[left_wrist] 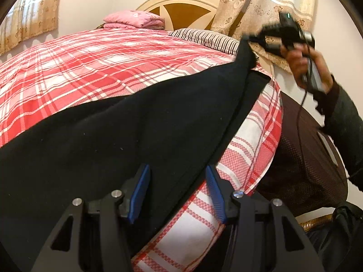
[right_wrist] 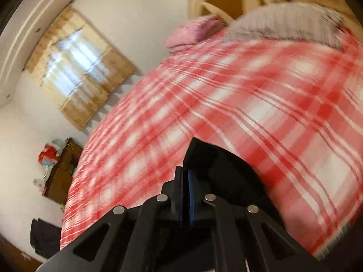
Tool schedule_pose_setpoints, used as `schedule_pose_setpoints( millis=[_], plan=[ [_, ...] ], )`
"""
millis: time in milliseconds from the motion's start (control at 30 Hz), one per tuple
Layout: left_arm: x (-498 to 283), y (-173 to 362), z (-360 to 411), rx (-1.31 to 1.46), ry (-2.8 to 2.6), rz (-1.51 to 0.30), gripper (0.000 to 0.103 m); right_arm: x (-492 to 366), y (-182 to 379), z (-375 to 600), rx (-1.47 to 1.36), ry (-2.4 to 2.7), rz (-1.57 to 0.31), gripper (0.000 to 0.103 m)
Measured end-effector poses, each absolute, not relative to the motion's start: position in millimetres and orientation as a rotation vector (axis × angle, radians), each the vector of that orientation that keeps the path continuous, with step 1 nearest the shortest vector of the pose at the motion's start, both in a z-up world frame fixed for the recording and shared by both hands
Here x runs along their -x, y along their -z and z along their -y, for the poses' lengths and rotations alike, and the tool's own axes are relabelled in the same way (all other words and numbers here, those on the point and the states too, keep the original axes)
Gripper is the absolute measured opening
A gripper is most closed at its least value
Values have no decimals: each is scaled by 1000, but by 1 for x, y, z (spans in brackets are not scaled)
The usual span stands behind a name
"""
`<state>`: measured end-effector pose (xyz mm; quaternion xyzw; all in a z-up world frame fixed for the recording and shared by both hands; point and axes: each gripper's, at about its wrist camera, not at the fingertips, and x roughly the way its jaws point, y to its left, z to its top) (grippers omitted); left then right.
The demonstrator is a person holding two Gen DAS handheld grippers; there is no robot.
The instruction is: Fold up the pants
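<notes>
Bed: a red-and-white plaid bedspread [left_wrist: 90, 68] carries the work; a striped pillow [left_wrist: 204, 38] and a folded pink quilt [left_wrist: 133, 20] lie at the headboard end.
Pants: the black soft-fabric pants [left_wrist: 113, 136] lie spread along the near edge of the bed, with one end lifted off the bedspread toward the pillow corner.
Step in hand: judged as carrying the lifted end over to make a fold.
How to do it well: the raised end probably needs to travel flat and taut, with edges matched before it is let down; the free gripper would best pin the near part so the cloth does not drag.
Right gripper [right_wrist: 187, 181]: jaws pressed together on a bunched end of the black fabric, raised above the bedspread; this view is motion-blurred.
Left gripper [left_wrist: 177, 195]: blue pads [left_wrist: 140, 192] spread wide, holding nothing, over the near edge of the pants; whether a pad touches the cloth cannot be told.
</notes>
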<state>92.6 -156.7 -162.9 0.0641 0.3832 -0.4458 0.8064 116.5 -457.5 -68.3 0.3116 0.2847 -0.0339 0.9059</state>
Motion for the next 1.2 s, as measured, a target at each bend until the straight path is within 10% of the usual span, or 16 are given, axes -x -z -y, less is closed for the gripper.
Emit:
schedule_pose_setpoints(
  millis=[833, 1200],
  plan=[
    [-82, 161, 168, -291, 913, -781, 54, -12, 121, 473, -720, 72, -593, 8],
    [-96, 162, 160, -242, 893, -814, 28, -70, 174, 349, -685, -224, -897, 8]
  ],
)
